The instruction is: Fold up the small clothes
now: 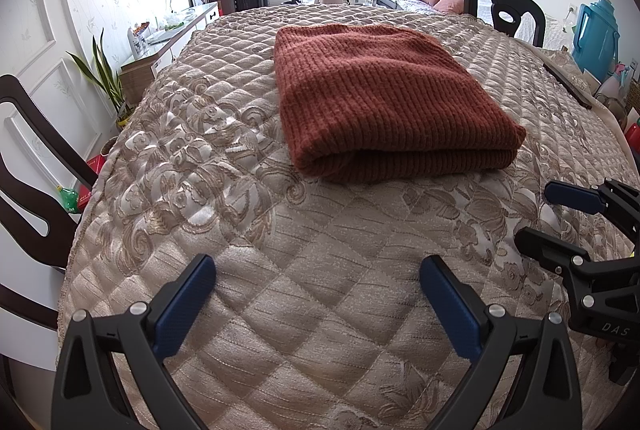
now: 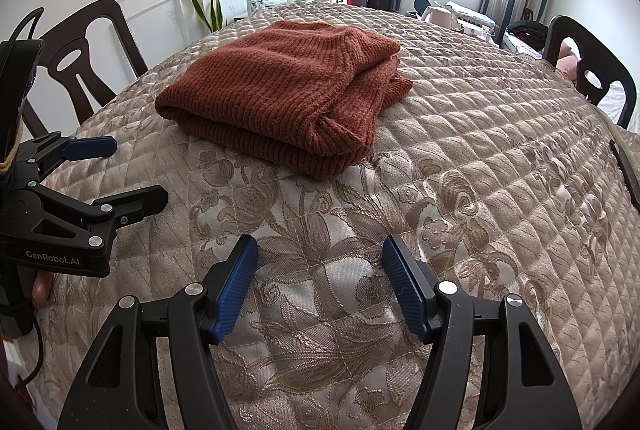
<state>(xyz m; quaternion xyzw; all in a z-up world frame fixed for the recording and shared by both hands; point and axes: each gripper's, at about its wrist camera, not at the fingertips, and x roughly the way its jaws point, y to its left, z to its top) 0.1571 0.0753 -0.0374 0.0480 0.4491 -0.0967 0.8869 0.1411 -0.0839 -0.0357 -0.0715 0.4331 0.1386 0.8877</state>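
Observation:
A rust-brown knitted sweater (image 1: 384,98) lies folded into a thick rectangle on the quilted beige table cover (image 1: 240,214). In the right wrist view the sweater (image 2: 288,90) shows its stacked layers at the near right corner. My left gripper (image 1: 316,270) hovers over bare cover in front of the sweater, open, nothing between its blue pads. My right gripper (image 2: 320,250) is likewise open and empty, a short way before the sweater. Each gripper shows in the other's view: the right gripper (image 1: 560,214) at the right edge, the left gripper (image 2: 132,174) at the left edge.
Dark wooden chairs stand around the table: one chair (image 1: 32,182) at the left, another chair (image 1: 504,10) at the far right. A dark strip (image 2: 628,170) lies near the table's right edge. A potted plant (image 1: 108,78), sideboard and sofa stand beyond.

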